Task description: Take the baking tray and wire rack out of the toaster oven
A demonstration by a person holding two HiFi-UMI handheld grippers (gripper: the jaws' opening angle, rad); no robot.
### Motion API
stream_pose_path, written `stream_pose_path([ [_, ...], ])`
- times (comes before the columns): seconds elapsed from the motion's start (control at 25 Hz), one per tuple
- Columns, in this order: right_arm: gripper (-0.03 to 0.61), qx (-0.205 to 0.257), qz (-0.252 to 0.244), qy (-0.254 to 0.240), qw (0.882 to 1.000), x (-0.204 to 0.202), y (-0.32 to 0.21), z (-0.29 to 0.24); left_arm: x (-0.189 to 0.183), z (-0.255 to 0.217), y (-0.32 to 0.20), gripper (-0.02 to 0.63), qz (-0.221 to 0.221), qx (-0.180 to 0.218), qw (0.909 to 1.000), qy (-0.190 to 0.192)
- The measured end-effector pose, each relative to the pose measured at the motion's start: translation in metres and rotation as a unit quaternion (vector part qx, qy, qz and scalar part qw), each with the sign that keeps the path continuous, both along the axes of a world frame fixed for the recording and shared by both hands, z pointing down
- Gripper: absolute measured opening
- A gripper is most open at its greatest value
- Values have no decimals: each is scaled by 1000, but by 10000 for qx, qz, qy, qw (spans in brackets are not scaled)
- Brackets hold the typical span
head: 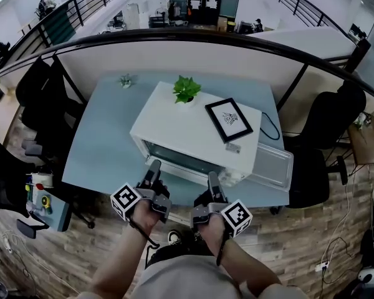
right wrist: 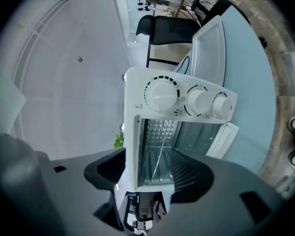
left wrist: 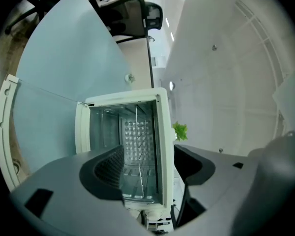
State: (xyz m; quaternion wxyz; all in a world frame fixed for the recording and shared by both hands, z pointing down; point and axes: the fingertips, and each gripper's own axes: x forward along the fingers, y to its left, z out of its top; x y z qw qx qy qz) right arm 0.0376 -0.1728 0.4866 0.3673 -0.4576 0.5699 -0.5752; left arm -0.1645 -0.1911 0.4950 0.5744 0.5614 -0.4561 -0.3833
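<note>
Looks steeply down on a white toaster oven [head: 193, 136] at the centre of a pale blue table [head: 100, 148]. Shows a small green plant [head: 186, 89] on the oven's top at 12 o'clock and a black picture frame [head: 229, 119] lying flat there at 3 o'clock. Shows a pale rimmed tray [head: 273, 166] flat on the table at the oven's 4 o'clock, just beside it and near the table's edge.

At 6 o'clock, just in front of the oven, shows two grippers held side by side and pointing at its front: left gripper [head: 153, 167] at 7 o'clock, right gripper [head: 213, 179] at 5 o'clock.

From the left gripper view, looks straight into the open oven past dark ribbed fingers [left wrist: 105, 173] spread wide with nothing between them. Shows the wire rack [left wrist: 137, 141] inside the oven, edge-on as a thin line across the cavity.

From the right gripper view, shows fingers [right wrist: 187, 173] about half apart, gripping nothing. Shows three white knobs [right wrist: 162, 95] along the oven's front and the door [right wrist: 225, 136] folded down and open.
</note>
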Motion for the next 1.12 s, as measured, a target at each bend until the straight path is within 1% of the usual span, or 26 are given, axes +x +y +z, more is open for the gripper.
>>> stream_pose_path([
  [0.08,282,-72,82,15,9999,-2,-7,10,0,10,-9,324,28,-49,10000,-58],
  [0.2,273,-11,185,-28,9998,-6,-23,21,3,26,-20,315,107,-130,9998,-42],
  [0.4,265,49,564,26,9984,-4,-46,38,3,54,-43,298,186,-177,9996,-124],
  [0.48,270,53,719,22,9974,-3,-52,48,5,64,-54,284,204,-129,9997,-59],
  [0.56,268,105,878,-87,9960,0,-60,57,5,71,-66,279,232,-21,9997,5],
  [0.72,264,339,1069,-108,9936,9,-74,70,6,85,-84,263,239,119,9995,172],
  [0.8,261,505,1094,-131,9926,10,-80,71,7,87,-95,233,307,226,9992,118],
  [0.84,258,576,1101,-158,9921,10,-83,71,7,87,-100,201,353,275,9990,82],
  [0.88,253,607,1112,-176,9918,9,-84,71,7,86,-104,185,384,309,9987,84],
  [1.0,241,607,1128,-212,9915,7,-86,73,9,82,-102,155,419,374,9980,284],
  [1.04,241,633,1128,-238,9913,7,-87,73,11,82,-98,159,468,387,9976,318],
  [1.12,238,740,1137,-326,9902,7,-91,70,14,81,-87,225,544,402,9969,405],
])
